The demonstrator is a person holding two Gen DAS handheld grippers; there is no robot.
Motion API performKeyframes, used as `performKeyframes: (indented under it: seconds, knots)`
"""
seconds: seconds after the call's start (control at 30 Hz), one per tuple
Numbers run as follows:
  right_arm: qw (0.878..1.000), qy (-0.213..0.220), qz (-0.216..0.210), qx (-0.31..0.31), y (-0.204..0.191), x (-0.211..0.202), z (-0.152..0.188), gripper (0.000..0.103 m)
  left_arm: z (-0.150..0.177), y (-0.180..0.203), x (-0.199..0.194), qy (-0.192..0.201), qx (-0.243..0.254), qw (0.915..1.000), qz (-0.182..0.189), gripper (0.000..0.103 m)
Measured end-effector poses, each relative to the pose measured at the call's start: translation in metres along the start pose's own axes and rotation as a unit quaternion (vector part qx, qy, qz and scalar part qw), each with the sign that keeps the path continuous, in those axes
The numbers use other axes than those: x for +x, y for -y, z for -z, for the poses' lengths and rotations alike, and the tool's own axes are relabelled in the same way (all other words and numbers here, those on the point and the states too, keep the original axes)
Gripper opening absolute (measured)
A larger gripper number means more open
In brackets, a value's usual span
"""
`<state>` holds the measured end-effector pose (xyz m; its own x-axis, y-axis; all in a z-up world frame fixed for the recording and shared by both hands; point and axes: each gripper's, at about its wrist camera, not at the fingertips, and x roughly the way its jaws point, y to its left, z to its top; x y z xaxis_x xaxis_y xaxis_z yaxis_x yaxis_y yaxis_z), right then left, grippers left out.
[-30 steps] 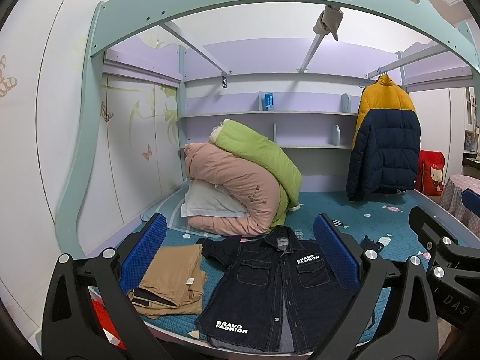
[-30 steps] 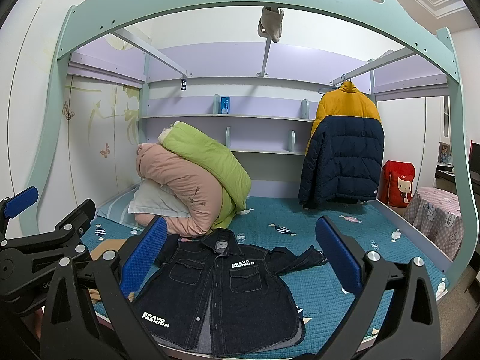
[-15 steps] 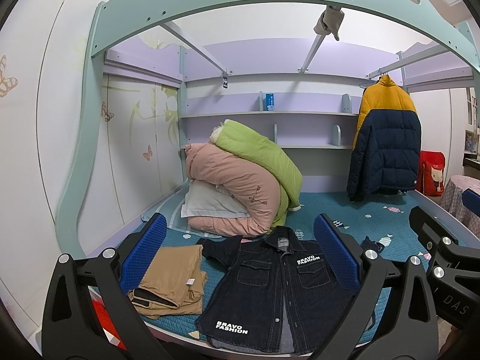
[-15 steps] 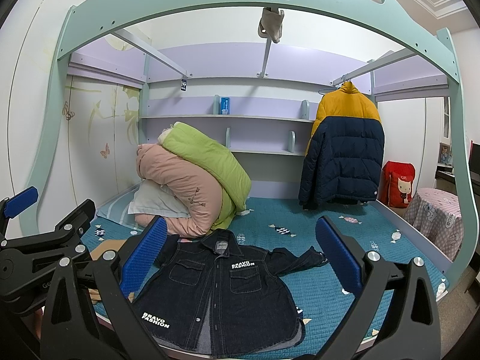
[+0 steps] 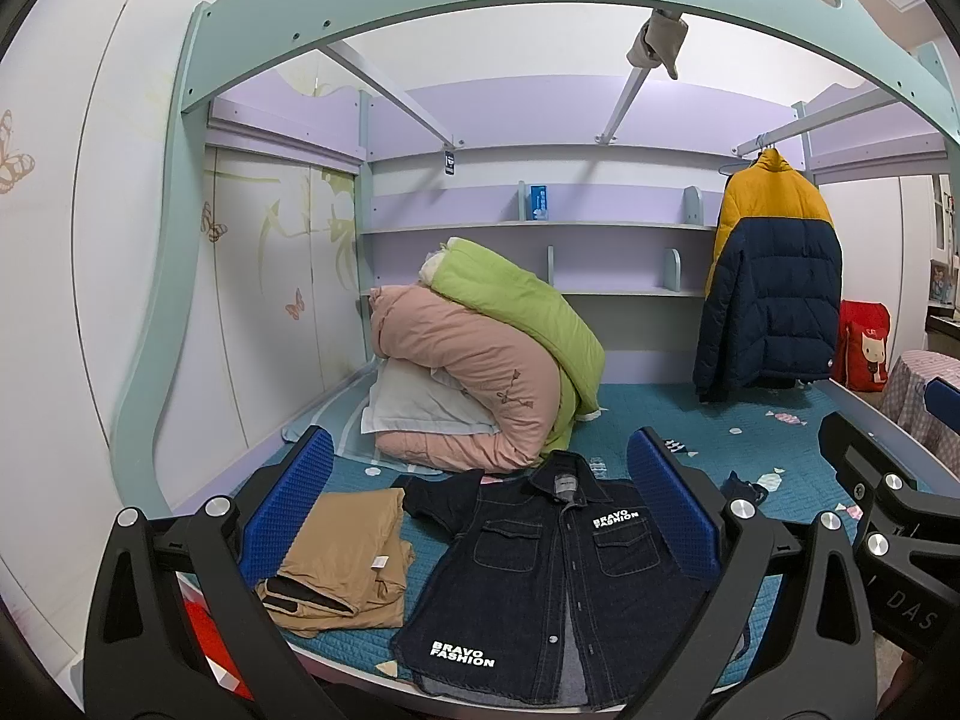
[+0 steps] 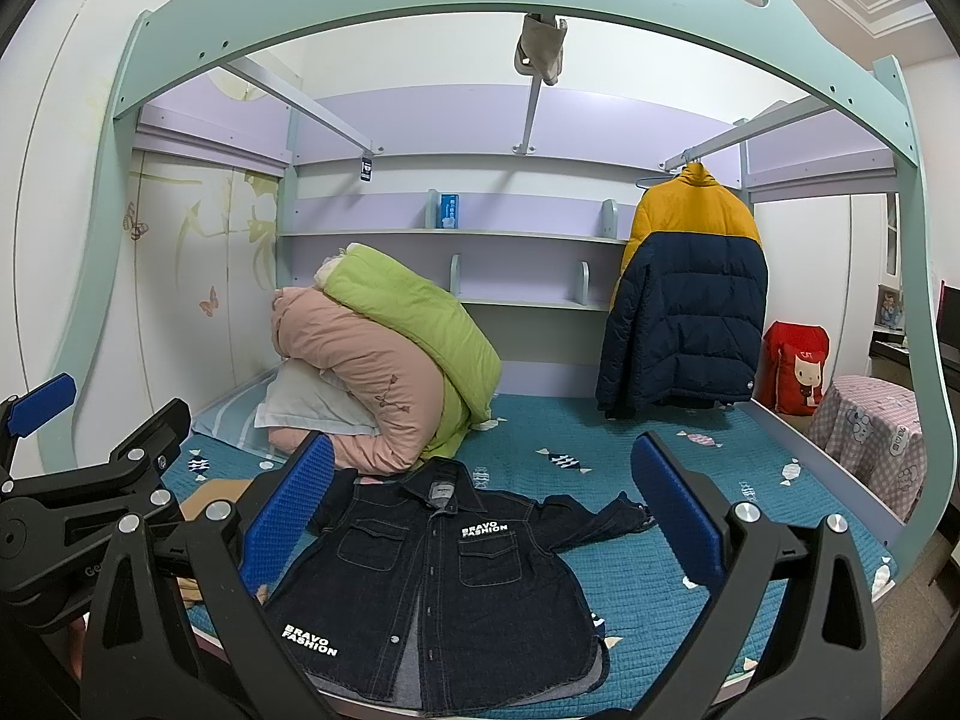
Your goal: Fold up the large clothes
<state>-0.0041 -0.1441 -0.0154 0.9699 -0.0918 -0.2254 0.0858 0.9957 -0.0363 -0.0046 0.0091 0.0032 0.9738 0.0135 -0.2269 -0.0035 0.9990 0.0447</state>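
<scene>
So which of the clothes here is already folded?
The tan garment, lying in a neat stack at the bed's near left corner. The denim jacket beside it lies spread flat, and the puffer coat hangs.

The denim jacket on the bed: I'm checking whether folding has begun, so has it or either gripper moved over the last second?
Nothing visibly changed. The denim jacket lies spread flat and unfolded on the bed, the left gripper and right gripper both hang open and empty, and the folded tan garment sits beside the jacket.

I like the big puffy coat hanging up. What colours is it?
The hanging puffer coat is yellow on top, dark navy below. The right wrist view shows it best.
</scene>
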Motion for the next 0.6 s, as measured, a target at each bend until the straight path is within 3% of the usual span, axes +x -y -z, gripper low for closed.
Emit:
performKeyframes:
  seconds: [0.6]
  knots:
    - [1.0, 0.001, 0.0, 0.001, 0.0, -0.0008, 0.0022, 0.096, -0.0002, 0.0, 0.0, 0.0, 0.0, 1.0, 0.0, 0.099]
